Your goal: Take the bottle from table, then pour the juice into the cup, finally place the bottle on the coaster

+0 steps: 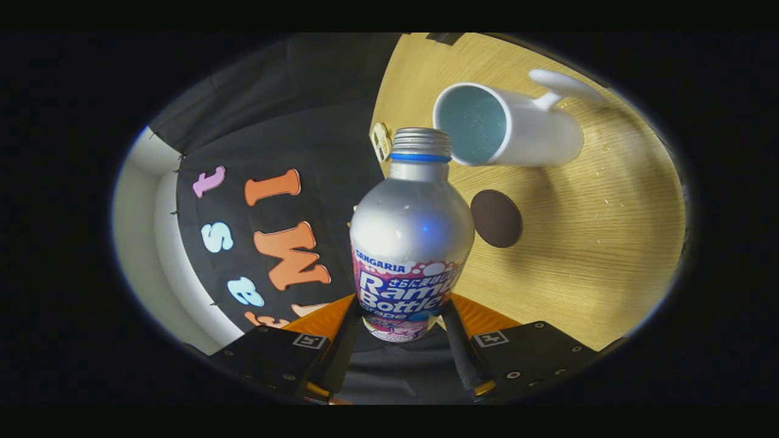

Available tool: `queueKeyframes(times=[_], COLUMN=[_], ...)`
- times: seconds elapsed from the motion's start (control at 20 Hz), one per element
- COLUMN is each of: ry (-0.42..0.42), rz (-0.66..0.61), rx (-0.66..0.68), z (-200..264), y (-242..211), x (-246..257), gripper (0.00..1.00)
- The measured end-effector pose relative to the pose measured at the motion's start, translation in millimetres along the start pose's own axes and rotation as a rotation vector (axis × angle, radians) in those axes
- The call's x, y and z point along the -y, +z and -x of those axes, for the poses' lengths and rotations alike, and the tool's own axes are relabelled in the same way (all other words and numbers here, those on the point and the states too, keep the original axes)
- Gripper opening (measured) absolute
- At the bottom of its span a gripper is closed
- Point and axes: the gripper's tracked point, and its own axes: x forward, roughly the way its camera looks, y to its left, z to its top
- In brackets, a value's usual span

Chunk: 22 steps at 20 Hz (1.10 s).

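The gripper (398, 340) squeezes the bottle (411, 243) between its two fingers, one pressing on each side near the bottom of it. The bottle is tipped over, so its open mouth points toward the cup (511, 125), which sits just past the bottle's top on the table (608, 243). The mouth is right beside the cup's rim, maybe not quite over it. If the bottle tips more from here, juice could splash on the table next to the cup. The shiny bottle looks slippery, so it could also slide out of the fingers. The round dark coaster (496, 218) waits beyond the fingers, just beside the bottle's shoulder and near the cup.
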Motion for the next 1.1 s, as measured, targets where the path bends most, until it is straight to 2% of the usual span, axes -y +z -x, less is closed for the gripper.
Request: queueKeyframes(times=[0.25,1.1], ry=[0.008,-0.031], rz=[-0.062,-0.115], rx=[-0.004,-0.003], z=[-2.9,0.1], y=[1.9,4.3], x=[-8.1,-10.3], gripper=[0.72,0.73])
